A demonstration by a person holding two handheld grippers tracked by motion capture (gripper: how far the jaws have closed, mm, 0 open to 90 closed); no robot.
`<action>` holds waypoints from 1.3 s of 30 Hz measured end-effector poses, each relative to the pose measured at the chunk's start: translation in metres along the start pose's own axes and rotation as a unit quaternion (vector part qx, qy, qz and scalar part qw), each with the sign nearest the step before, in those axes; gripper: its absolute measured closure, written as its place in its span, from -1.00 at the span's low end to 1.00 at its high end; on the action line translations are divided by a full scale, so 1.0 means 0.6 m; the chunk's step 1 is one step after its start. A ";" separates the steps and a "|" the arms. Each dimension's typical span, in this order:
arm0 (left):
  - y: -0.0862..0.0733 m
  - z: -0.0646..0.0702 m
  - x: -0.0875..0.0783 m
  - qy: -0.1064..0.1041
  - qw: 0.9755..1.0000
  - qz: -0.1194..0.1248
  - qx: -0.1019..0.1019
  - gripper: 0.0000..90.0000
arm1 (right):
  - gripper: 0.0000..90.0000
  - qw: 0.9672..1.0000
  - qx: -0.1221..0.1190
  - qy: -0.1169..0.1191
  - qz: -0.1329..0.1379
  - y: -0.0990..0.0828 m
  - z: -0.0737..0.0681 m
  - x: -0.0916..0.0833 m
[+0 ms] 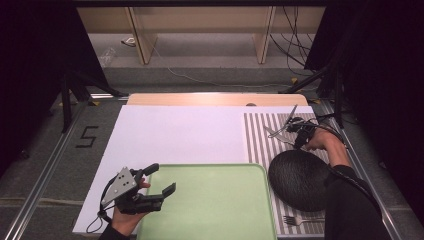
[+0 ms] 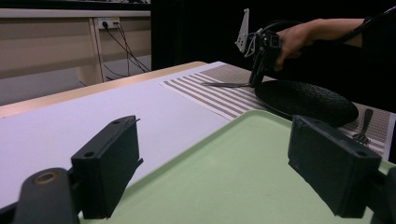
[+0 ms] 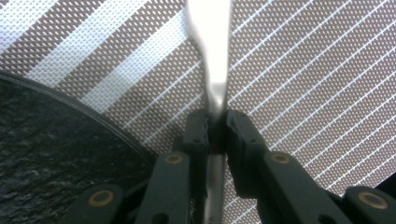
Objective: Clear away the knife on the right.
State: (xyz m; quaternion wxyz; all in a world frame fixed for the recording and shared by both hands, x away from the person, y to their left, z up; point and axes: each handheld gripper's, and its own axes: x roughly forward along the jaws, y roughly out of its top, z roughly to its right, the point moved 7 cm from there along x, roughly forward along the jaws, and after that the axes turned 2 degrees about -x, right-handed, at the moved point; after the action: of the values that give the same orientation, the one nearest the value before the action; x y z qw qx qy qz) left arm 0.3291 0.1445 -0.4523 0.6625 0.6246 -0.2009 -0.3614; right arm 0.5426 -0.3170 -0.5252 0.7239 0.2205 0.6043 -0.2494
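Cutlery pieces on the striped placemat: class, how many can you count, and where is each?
2. A knife lies at the placemat's far end, clamped in the right gripper; a fork lies at the near end beside the black plate.

One green tray [image 1: 210, 200], one black plate [image 1: 298, 179], one striped placemat [image 1: 257, 135], one fork [image 1: 300, 219], one knife [image 1: 276, 133], two grippers.

You're in a lab-type recording setup, not a home. Black curtains [image 1: 30, 75] hang on both sides, w/ tripod legs [image 1: 67, 100] and metal rails [image 1: 40, 175] framing the table [image 1: 210, 99]. Loose cables [image 1: 295, 45] run over the grey floor at the back, and a "5" [image 1: 86, 136] is taped on the carpet. The white sheet [image 1: 170, 135] on the tabletop and a wall socket [image 2: 106, 21] w/ plugged leads fit a test rig too.
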 end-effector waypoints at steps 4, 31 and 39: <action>0.000 -0.001 0.000 0.001 1.000 0.001 -0.001 -0.64 | 0.76 1.000 -0.009 0.000 -0.002 -0.001 0.000 -0.001; 0.001 -0.002 -0.001 0.005 1.000 0.001 0.000 -0.64 | 0.78 0.991 -0.003 -0.016 0.129 0.015 -0.008 -0.106; 0.001 -0.003 0.000 0.007 1.000 0.002 -0.002 -0.63 | 0.78 0.972 0.040 0.069 0.220 0.018 -0.038 -0.143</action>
State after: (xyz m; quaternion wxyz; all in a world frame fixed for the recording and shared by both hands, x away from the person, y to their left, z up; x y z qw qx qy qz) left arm 0.3307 0.1459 -0.4519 0.6657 0.6254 -0.1966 -0.3564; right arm 0.5195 -0.2864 -0.4442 0.7077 0.3937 0.5793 -0.0925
